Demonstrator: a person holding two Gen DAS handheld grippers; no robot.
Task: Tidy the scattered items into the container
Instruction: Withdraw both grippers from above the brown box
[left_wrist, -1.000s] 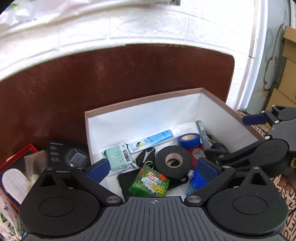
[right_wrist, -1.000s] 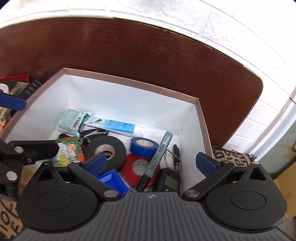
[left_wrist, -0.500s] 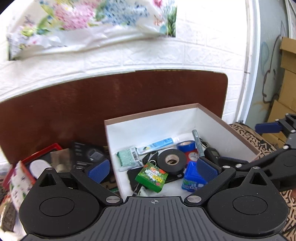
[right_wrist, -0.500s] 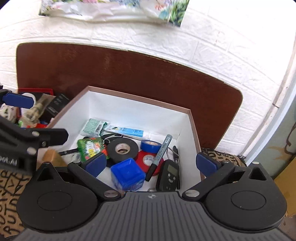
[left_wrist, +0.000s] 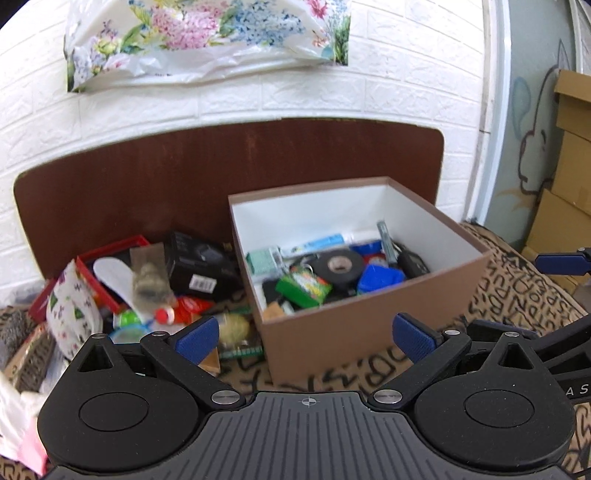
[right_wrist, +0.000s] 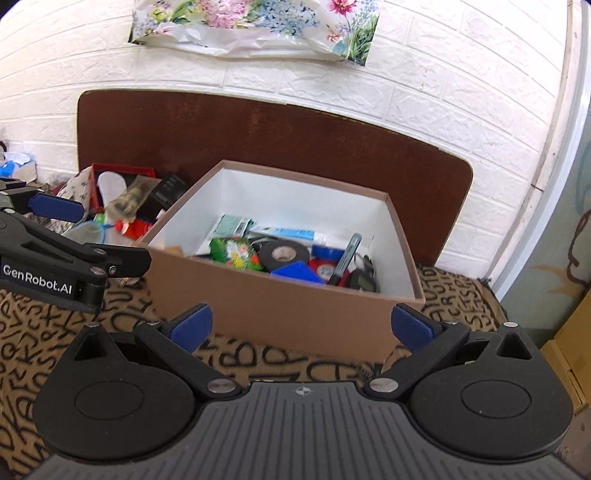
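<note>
Ahead and to the left of the left claw (left_wrist: 307, 339), a heap of loose items lies on the letter-patterned cloth (left_wrist: 517, 280): a floral pouch (left_wrist: 72, 308), a red tray (left_wrist: 110, 258) holding a white insole (left_wrist: 110, 273), a black carton (left_wrist: 199, 264), a red-and-white packet (left_wrist: 184, 308) and a fuzzy yellowish ball (left_wrist: 232, 325), which sits just ahead of the claw's left finger. The left claw's fingers stand wide apart with nothing between them.

Straight ahead of the left claw and slightly right stands the brown box (left_wrist: 369, 325) with a white interior, backed by a dark brown board (left_wrist: 147, 177). Inside it lie a green mesh packet (left_wrist: 262, 258), a blue-and-white tube (left_wrist: 317, 242), a green snack pack (left_wrist: 304, 286), a black tape roll (left_wrist: 338, 264), a blue cube (left_wrist: 380, 277), a marker pen (left_wrist: 386, 238) and a dark key fob (left_wrist: 415, 262).

From the right wrist view, the right claw (right_wrist: 302, 326) hovers just short of the box's near wall, its fingers also spread wide and empty. The left claw appears off to its left, beside the heap. The box is directly ahead of it; a red tape roll (right_wrist: 321, 267) and a blue tape roll (right_wrist: 327, 253) lie beside the marker. A floral plastic bag (right_wrist: 258, 26) hangs on the white brick wall beyond.
</note>
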